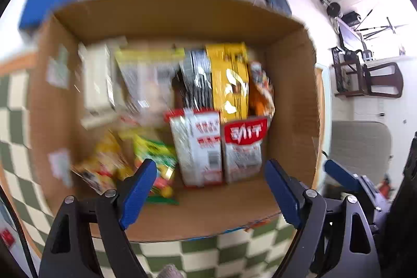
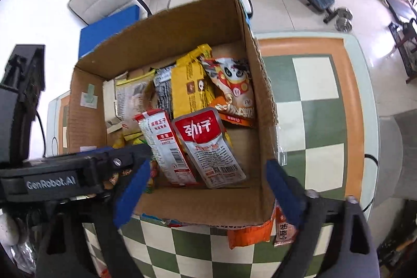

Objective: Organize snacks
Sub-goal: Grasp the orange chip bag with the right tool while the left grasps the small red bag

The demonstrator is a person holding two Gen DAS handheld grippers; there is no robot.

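Above box (image 2: 166,43) on desk (image 2: 320,100), both tools (image 1: 208,181) (image 2: 208,184) hovering w/ jaws apart, empty; snacks (image 2: 206,145) lying inside.

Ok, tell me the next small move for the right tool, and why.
Probably lower the right tool toward the orange packets lying on the checkered table just outside the cardboard box. Both tools are open and hold nothing, the left tool hovers over the box, and most snacks, like the red-topped packet, already sit inside. Those packets look like the ones left out.
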